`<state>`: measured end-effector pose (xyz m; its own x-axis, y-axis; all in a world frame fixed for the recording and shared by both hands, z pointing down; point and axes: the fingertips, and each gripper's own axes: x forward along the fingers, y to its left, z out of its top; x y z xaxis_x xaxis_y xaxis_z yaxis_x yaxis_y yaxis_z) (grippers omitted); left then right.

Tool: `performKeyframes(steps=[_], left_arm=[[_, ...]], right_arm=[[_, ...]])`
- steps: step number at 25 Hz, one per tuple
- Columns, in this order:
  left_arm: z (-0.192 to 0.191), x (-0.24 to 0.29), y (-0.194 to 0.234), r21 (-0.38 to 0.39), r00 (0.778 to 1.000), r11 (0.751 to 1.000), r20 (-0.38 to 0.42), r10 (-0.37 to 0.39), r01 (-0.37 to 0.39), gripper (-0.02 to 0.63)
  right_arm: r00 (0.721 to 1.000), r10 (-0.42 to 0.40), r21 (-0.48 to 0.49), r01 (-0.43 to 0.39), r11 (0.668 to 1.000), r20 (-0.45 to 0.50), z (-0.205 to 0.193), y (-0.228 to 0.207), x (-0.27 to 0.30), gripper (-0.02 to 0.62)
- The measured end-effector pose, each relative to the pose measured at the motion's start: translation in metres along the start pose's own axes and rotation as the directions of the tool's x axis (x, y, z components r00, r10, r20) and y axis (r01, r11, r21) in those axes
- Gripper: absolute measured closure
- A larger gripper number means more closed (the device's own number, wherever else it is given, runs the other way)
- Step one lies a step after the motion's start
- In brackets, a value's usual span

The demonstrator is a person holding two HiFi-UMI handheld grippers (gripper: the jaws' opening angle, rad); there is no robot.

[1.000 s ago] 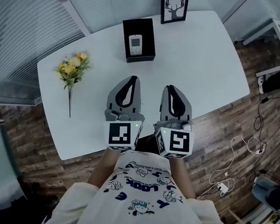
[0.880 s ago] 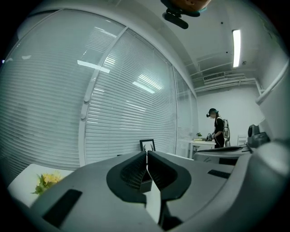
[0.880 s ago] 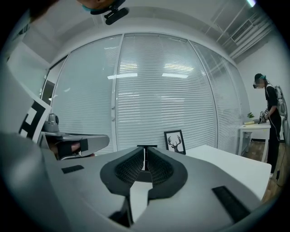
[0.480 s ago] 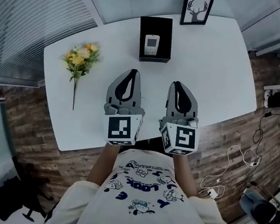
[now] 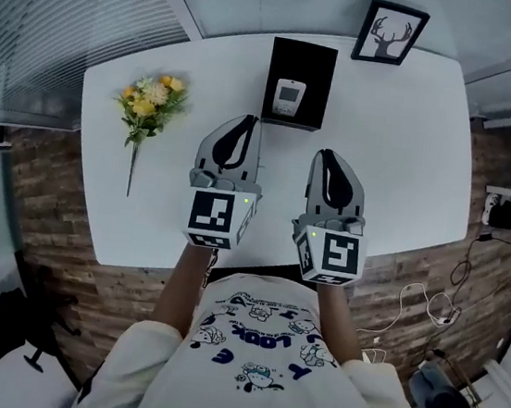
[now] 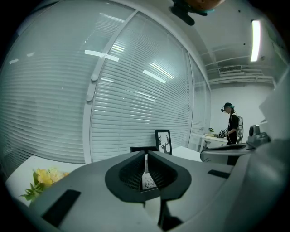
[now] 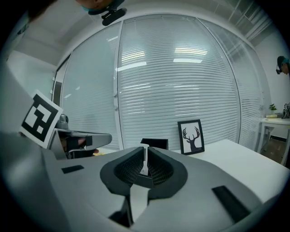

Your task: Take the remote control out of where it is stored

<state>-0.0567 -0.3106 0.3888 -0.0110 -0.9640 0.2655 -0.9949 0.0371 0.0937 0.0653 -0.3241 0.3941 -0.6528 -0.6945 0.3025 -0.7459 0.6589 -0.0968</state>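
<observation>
Nearest the camera: the person stands at the near edge of the table (image 5: 410,163), with both tools out over the middle of it. The left gripper (image 5: 244,120) and right gripper (image 5: 327,155) sit side by side. Both have their jaws pinched down to a thin slit with nothing in them, which the 2 gripper views show pretty clearly.

What changed over the last second is that both tools slid forward across the table toward the far edge, and the gap to the black box (image 5: 317,62) mostly closed up. The left tip is now just beside the box's near-left corner, and I can't tell if it's actually touching. The right one hangs a bit further back, off the near-right corner. The jaws stayed closed the whole way.

The remote control (image 5: 289,96) is lying flat inside the open box, in its near half, totally untouched. The box sits toward the far edge, roughly mid-table.

Off by the left edge there's a bunch of yellow flowers (image 5: 149,102), well apart from everything else. A framed deer picture (image 5: 391,32) stands up at the far edge, just right of the box. Behind that it's all window blinds.

My read is that this is the approach only, so the task has barely started. Whichever tool goes in has to open up first and then reach over the box wall.
</observation>
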Motion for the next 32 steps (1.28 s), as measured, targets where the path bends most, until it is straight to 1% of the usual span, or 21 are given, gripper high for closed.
performKeyframes(steps=[2, 6, 8, 10, 11, 13, 15, 18, 21, 24, 26, 29, 32], left_arm=[[-0.001, 0.014, 0.004, -0.011, 1.000, 1.000, -0.006, -0.010, 0.010, 0.586], [-0.003, 0.038, 0.008, 0.022, 0.999, 0.999, -0.022, -0.029, 0.030, 0.586], [-0.005, 0.049, 0.008, 0.026, 0.998, 0.998, -0.026, -0.055, 0.056, 0.586], [-0.007, 0.060, 0.006, 0.018, 0.995, 0.995, -0.030, -0.098, 0.098, 0.583], [-0.009, 0.064, 0.005, 0.012, 0.992, 0.993, -0.036, -0.119, 0.119, 0.567], [-0.012, 0.073, 0.004, 0.011, 0.987, 0.988, -0.049, -0.152, 0.153, 0.500], [-0.016, 0.079, 0.002, 0.024, 0.981, 0.983, -0.062, -0.182, 0.183, 0.486], [-0.022, 0.089, -0.003, 0.054, 0.969, 0.970, -0.088, -0.232, 0.237, 0.441], [-0.028, 0.098, -0.008, 0.080, 0.955, 0.956, -0.117, -0.273, 0.283, 0.429], [-0.031, 0.107, -0.011, 0.081, 0.939, 0.941, -0.134, -0.316, 0.328, 0.419], [-0.034, 0.112, -0.013, 0.075, 0.924, 0.927, -0.148, -0.353, 0.366, 0.406], [-0.039, 0.119, -0.017, 0.068, 0.901, 0.909, -0.175, -0.396, 0.412, 0.370], [-0.040, 0.126, -0.017, 0.065, 0.888, 0.895, -0.180, -0.424, 0.441, 0.339]], right_arm=[[1.000, 0.011, 0.003, -0.011, 1.000, -0.017, -0.004, -0.005, 0.008, 0.549], [0.998, 0.025, 0.013, -0.024, 1.000, -0.049, -0.013, -0.017, 0.021, 0.549], [0.997, 0.034, 0.018, -0.033, 0.999, -0.064, -0.017, -0.021, 0.028, 0.549], [0.996, 0.045, 0.018, -0.044, 0.999, -0.077, -0.021, -0.024, 0.035, 0.549], [0.995, 0.051, 0.016, -0.050, 0.999, -0.083, -0.023, -0.025, 0.038, 0.549], [0.994, 0.060, 0.014, -0.059, 0.998, -0.092, -0.026, -0.027, 0.042, 0.549], [0.992, 0.067, 0.019, -0.065, 0.998, -0.103, -0.030, -0.029, 0.046, 0.549], [0.989, 0.078, 0.022, -0.076, 0.997, -0.124, -0.037, -0.031, 0.052, 0.549], [0.986, 0.085, 0.022, -0.083, 0.996, -0.142, -0.043, -0.033, 0.056, 0.549], [0.984, 0.090, 0.026, -0.087, 0.996, -0.155, -0.048, -0.034, 0.059, 0.549], [0.982, 0.094, 0.020, -0.092, 0.996, -0.162, -0.050, -0.034, 0.061, 0.549], [0.981, 0.100, 0.016, -0.099, 0.995, -0.169, -0.052, -0.034, 0.063, 0.549], [0.978, 0.105, 0.024, -0.102, 0.994, -0.179, -0.056, -0.035, 0.065, 0.549]])
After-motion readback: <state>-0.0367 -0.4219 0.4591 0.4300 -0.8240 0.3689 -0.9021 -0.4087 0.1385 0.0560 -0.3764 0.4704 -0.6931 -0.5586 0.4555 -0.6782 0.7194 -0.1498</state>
